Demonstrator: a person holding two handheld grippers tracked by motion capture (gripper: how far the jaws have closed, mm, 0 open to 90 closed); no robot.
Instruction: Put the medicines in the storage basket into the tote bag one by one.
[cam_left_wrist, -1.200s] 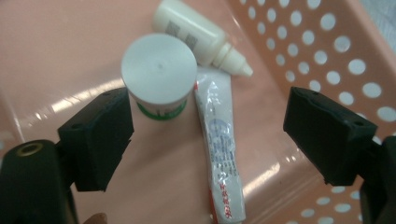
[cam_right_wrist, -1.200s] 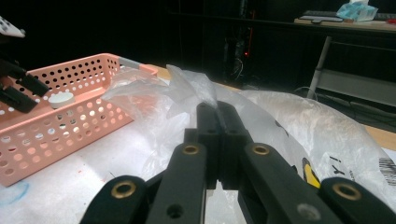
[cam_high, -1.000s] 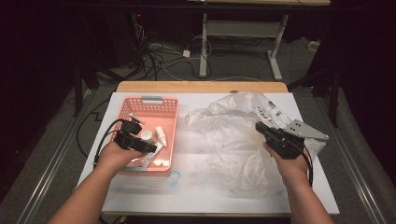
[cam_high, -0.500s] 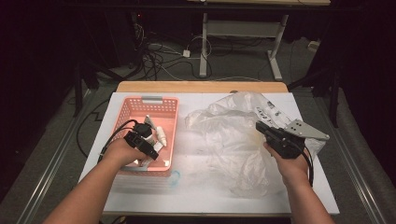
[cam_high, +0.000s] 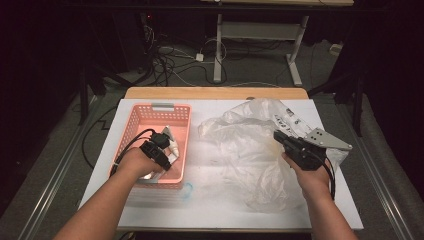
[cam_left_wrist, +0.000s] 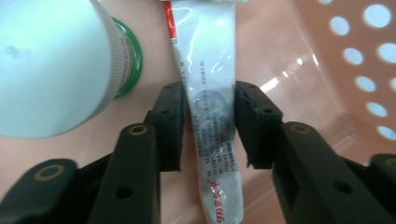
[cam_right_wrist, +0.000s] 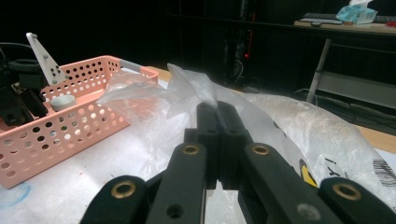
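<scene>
Tube (cam_left_wrist: 212, 140) in pink basket (cam_high: 150, 114): L claw (cam_left_wrist: 210, 126) closing round it; R claw (cam_right_wrist: 217, 135) pinches bag (cam_high: 250, 145); white tabletop (cam_high: 200, 200).

On the desk (cam_high: 210, 210) the basket (cam_high: 150, 114) sits to the left and the plastic bag (cam_high: 250, 145) sprawls to the right, just beside it. Inside the basket lie a tube (cam_left_wrist: 210, 116) and, touching its left side in the left gripper view, a bottle (cam_left_wrist: 51, 60). The left gripper (cam_high: 167, 152) reaches into the basket, the tube between its fingers (cam_left_wrist: 170, 126). The right gripper (cam_high: 278, 136) rests over the bag's right part.
</scene>
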